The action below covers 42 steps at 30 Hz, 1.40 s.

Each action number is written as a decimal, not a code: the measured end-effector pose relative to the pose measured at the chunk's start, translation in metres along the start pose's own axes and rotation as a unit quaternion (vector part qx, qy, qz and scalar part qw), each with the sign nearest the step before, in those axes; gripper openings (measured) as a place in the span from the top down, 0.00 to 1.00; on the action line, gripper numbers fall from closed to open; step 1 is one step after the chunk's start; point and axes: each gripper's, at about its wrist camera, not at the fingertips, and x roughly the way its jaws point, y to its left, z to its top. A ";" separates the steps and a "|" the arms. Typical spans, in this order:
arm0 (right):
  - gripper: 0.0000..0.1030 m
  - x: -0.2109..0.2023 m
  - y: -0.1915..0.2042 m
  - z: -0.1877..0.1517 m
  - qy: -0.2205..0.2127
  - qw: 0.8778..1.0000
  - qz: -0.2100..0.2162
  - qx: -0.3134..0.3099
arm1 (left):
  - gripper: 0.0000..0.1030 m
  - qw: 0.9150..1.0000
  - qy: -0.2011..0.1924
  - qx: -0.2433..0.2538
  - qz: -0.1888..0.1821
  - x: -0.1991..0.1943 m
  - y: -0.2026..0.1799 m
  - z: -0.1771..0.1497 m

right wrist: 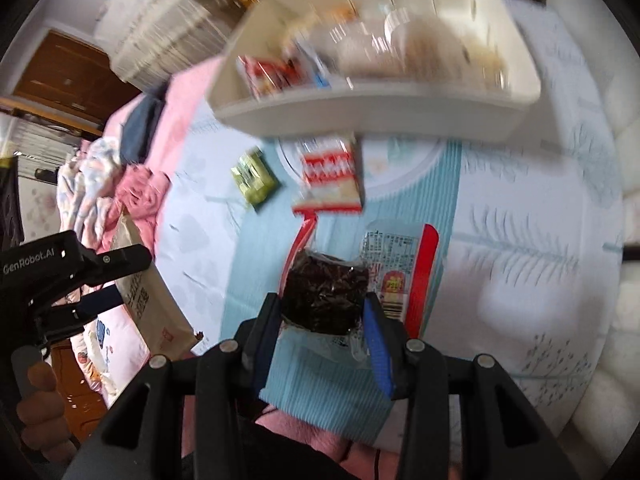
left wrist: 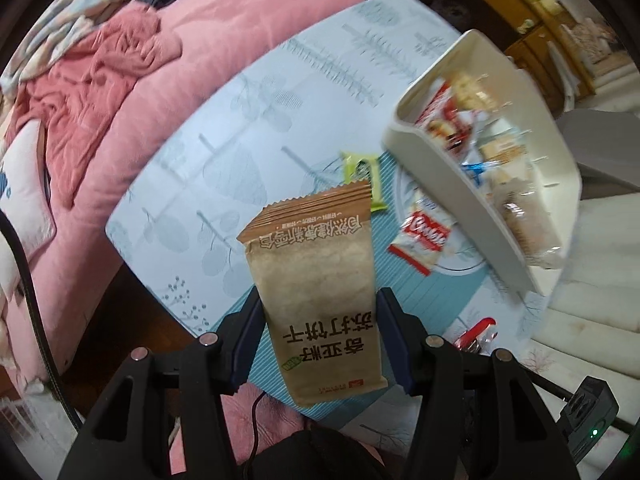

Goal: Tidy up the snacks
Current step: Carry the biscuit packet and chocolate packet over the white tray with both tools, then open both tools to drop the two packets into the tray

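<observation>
My left gripper (left wrist: 318, 312) is shut on a brown soda cracker packet (left wrist: 316, 280) and holds it above the table; that packet (right wrist: 152, 300) also shows at the left of the right wrist view. My right gripper (right wrist: 322, 308) is shut on a dark snack in clear wrap (right wrist: 324, 296). A white basket (left wrist: 440, 184) (right wrist: 360, 112) with several snack packets stands at the back. On the table lie a green packet (left wrist: 366, 176) (right wrist: 254, 178), a red and white packet (left wrist: 426, 236) (right wrist: 332, 176) and a red-edged packet (right wrist: 404, 268).
The table has a pale leaf-print cloth (left wrist: 248, 140) with a teal striped mat (right wrist: 328, 396). A pink bed with a heap of clothes (left wrist: 100, 92) lies on the left. A white cushioned seat (left wrist: 592, 288) is on the right. A power adapter (left wrist: 588, 416) sits near the front.
</observation>
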 end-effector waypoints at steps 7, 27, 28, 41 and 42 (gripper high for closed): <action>0.60 -0.035 0.029 0.011 -0.095 0.994 0.013 -0.050 | 0.48 0.995 -0.025 0.081 -0.047 -0.043 -0.022 0.021; 0.59 -0.081 0.059 0.071 -0.297 0.949 -0.084 -0.060 | 0.48 0.954 -0.030 0.285 -0.092 -0.066 -0.128 0.122; 0.59 -0.080 0.057 0.076 -0.301 0.948 -0.090 -0.058 | 0.48 0.952 -0.029 0.291 -0.092 -0.064 -0.133 0.125; 0.58 -0.061 0.030 0.108 -0.306 0.940 -0.151 -0.013 | 0.48 0.925 -0.008 0.368 -0.094 -0.019 -0.186 0.151; 0.58 -0.060 0.028 0.109 -0.303 0.940 -0.154 -0.006 | 0.46 0.924 -0.007 0.371 -0.096 -0.017 -0.188 0.152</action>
